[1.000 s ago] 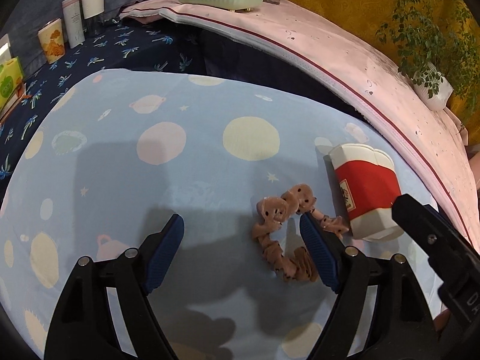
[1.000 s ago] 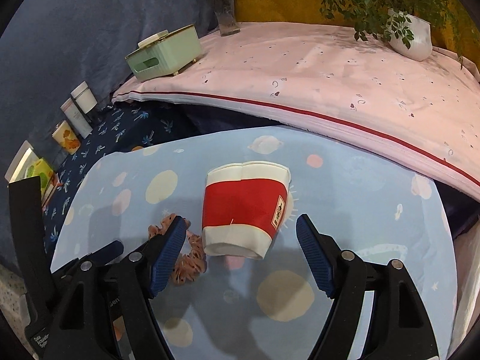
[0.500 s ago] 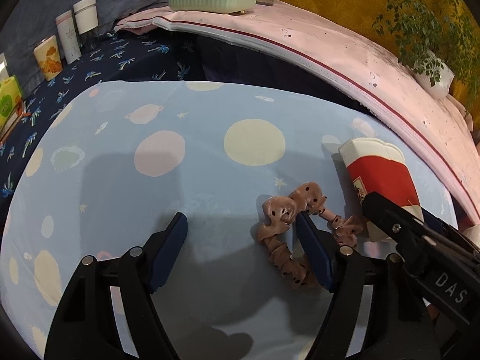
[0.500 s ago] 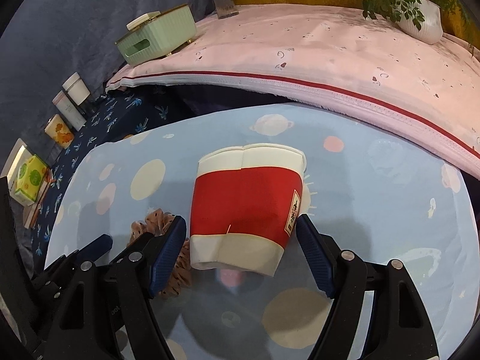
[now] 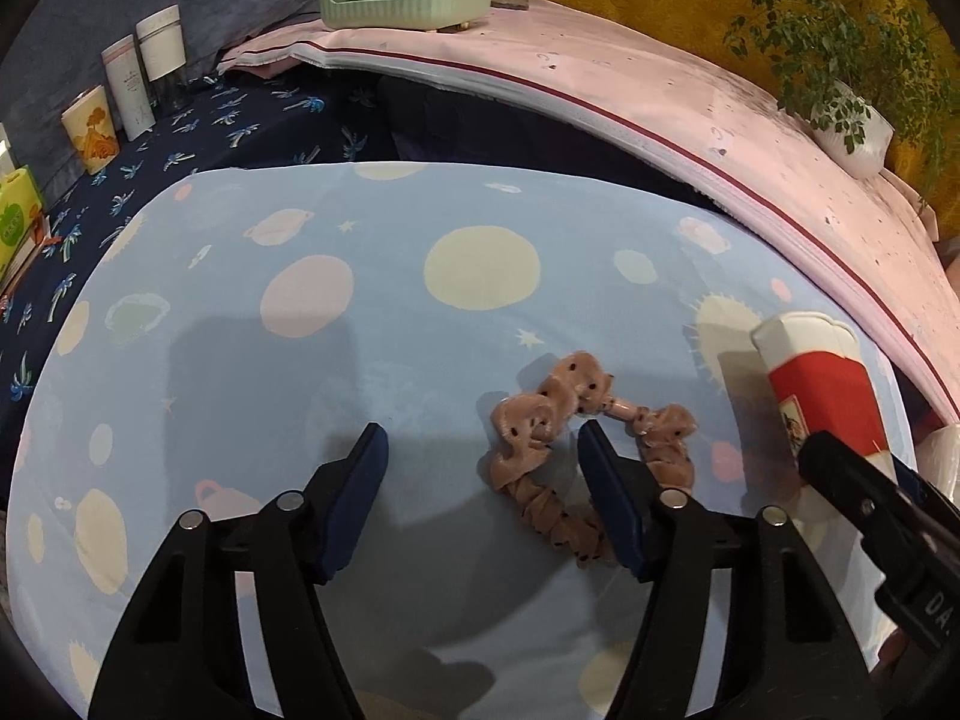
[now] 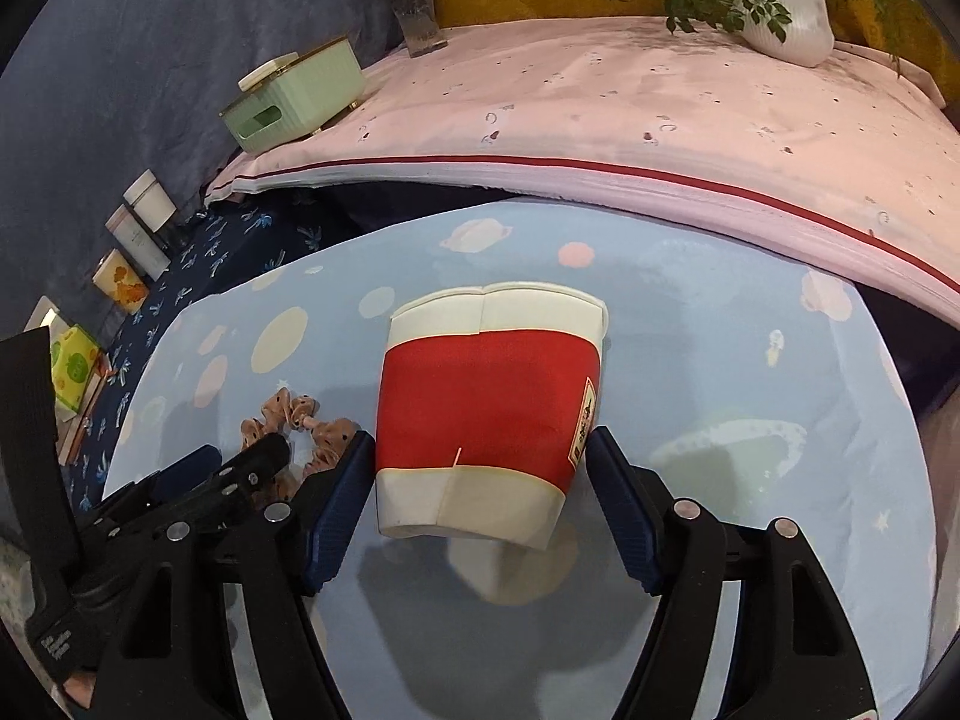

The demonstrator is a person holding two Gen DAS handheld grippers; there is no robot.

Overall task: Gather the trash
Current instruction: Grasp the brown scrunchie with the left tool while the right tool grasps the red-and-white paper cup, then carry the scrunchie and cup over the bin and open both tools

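1. Right gripper (image 6: 480, 462) is sitting with jaws wide apart, straddling the crushed red-and-white paper cup (image 6: 489, 402). Pads are flanking the cup's near end on both sides. Contact isn't confirmable, and nothing is clamped.
2. The cup is lying flattened on its side on the light blue planet-print cloth (image 6: 720, 360), rim pointing far, base near. In the left wrist view it is showing at the right edge (image 5: 822, 384), partly covered by the right gripper's finger.
3. Left gripper (image 5: 480, 450) is also standing wide open and holding nothing. Its right finger (image 5: 612, 480) is sitting inside or over the loop of the pink dotted scrunchie (image 5: 540, 426); touching or hovering, can't tell.
4. The scrunchie is lying on the cloth just left of the cup, near it but apart (image 6: 300, 420).
5. Far side: a pink cloth-covered ledge (image 6: 600, 108) is carrying a green tissue box (image 6: 294, 96), a glass vase (image 6: 420, 18) and a white plant pot (image 6: 786, 18).
6. Far left: small cartons and cups (image 5: 132, 84) are standing on dark blue patterned fabric.
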